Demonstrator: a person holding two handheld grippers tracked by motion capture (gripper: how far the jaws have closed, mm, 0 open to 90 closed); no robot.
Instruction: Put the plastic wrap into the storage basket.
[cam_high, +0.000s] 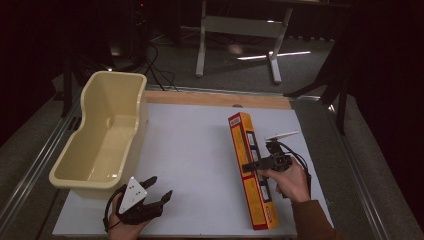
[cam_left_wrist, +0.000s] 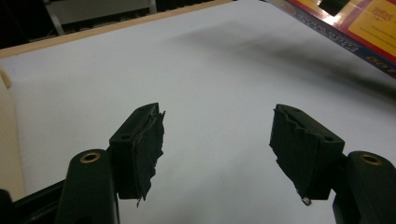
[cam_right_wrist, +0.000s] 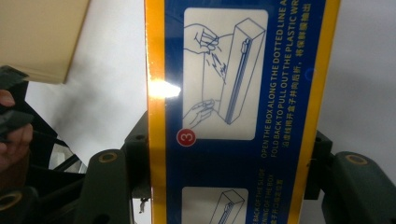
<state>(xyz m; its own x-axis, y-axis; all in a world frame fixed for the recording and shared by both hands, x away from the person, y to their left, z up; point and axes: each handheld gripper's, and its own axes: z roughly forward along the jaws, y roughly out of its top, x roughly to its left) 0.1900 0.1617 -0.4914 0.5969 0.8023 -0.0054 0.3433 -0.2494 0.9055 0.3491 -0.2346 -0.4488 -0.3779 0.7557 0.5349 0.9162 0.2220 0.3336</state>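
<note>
The cream tub (cam_high: 100, 135) at the table's (cam_high: 195, 150) left holds nothing. The right gripper (cam_high: 260, 164) clamps the long yellow box (cam_high: 252, 170) lying right of centre. The left gripper (cam_high: 159, 192), jaws apart, hovers by the tub.

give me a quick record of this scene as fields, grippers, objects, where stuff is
surface: white table top
left gripper: open, holding nothing, near the table's front left, fingers spread over bare table
right gripper: shut on the long box, clamped across its width
long box: yellow and blue wrap carton, right of centre, running front to back, printed opening instructions
tub: cream plastic, on the table's left side, nothing visible inside
</note>
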